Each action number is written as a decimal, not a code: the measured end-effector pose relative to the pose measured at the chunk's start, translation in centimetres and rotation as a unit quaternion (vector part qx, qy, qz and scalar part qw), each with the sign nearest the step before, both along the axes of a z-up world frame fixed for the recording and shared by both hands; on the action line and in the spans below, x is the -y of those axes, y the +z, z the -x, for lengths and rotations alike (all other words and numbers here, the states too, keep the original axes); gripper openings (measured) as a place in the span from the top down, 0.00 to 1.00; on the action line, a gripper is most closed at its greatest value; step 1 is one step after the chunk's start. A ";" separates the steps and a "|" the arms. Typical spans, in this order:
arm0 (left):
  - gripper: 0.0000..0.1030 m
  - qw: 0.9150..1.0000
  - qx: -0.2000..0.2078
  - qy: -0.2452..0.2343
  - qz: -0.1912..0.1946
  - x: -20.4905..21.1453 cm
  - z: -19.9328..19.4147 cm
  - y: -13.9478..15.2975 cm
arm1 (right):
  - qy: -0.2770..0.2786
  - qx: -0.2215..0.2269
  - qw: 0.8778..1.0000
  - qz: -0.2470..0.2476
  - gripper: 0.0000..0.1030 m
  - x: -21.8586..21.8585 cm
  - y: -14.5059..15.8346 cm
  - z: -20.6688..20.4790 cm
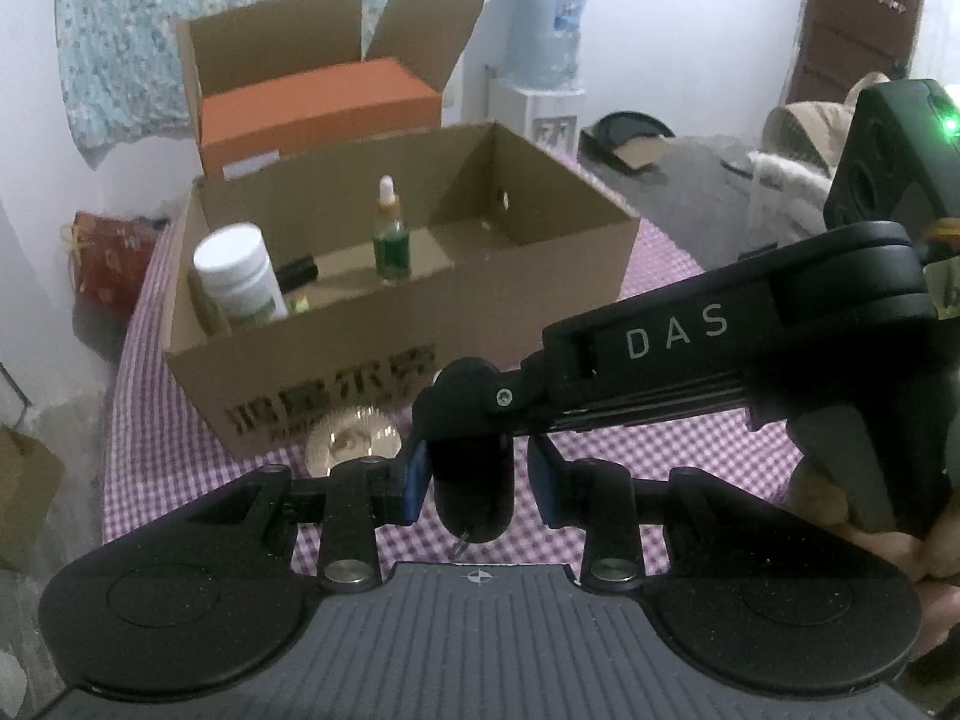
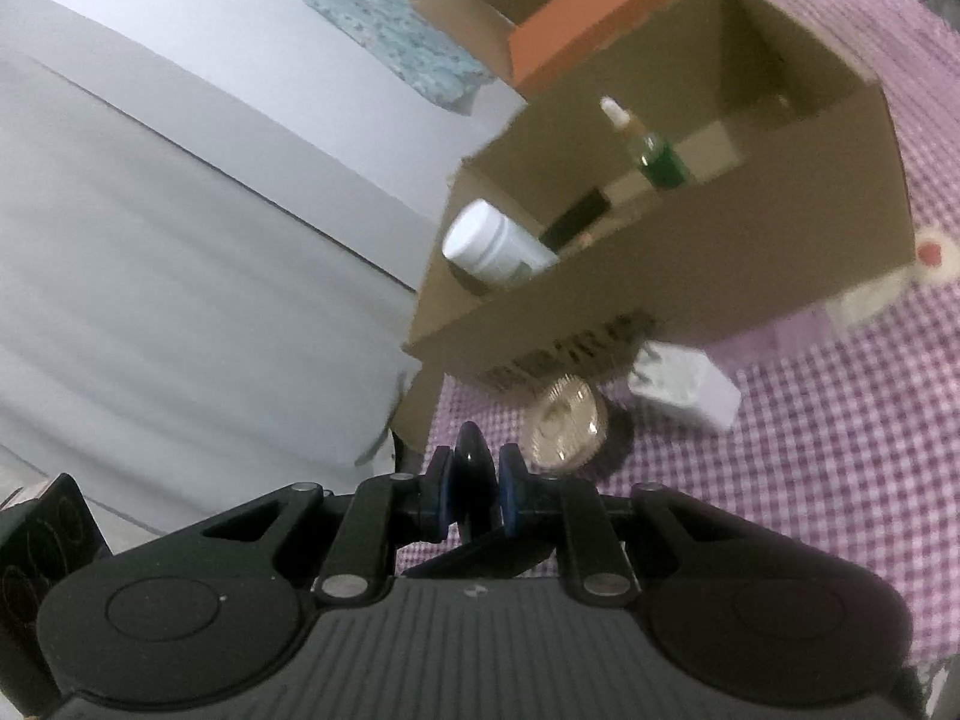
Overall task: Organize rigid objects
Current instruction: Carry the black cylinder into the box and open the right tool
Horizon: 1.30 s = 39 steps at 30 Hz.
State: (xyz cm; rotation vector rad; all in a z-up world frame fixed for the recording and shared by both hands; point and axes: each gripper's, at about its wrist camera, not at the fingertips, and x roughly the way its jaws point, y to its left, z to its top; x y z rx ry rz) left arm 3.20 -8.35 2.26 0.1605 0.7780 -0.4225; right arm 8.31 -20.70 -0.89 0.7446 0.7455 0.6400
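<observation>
Right gripper (image 2: 477, 480): jaws are clamping the thin edge of a black key fob (image 1: 474, 492); "DAS" is showing in white on its arm.
Left gripper (image 1: 480, 480): jaws are standing narrowly apart on either side of the fob; a sliver of cloth is showing on one side, so I cannot tell whether they are pressing on it.
Fob: hanging above the desk's near part, ring end toward the left camera.
Desk (image 1: 660, 450): purple checked cloth is lying bare to the right of the fob; its left edge is running just beside the box's left wall.
Gold disc (image 2: 564, 426): lying against the box's front wall.
White plug block (image 2: 684, 390): lying just beside the disc.
Cardboard box (image 1: 510, 312): open-topped; its dark front print is blurring past reading; the right half of its floor is showing bare.
Inside, left: a white jar (image 1: 237, 276) is leaning, with a black tube (image 1: 297, 270) beside it.
Inside, middle: a green dropper bottle (image 1: 390, 240) is standing upright.
Behind: an orange box (image 1: 318, 108) is sitting in a second open carton (image 1: 270, 36).
</observation>
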 end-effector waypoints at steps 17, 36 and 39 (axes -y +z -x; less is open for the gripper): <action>0.67 0.999 0.041 -0.007 -0.008 2.2 -4.7 2.9 | -0.011 0.047 0.999 0.002 0.83 3.1 4.3 -3.5; 0.67 0.996 -0.040 0.065 -0.039 1.3 -19.1 0.2 | 0.039 -0.018 0.993 0.107 0.82 0.4 4.5 -20.6; 0.66 0.996 -0.043 0.068 -0.042 1.3 -19.4 -0.1 | 0.034 -0.016 0.992 0.121 0.82 -0.1 4.1 -21.2</action>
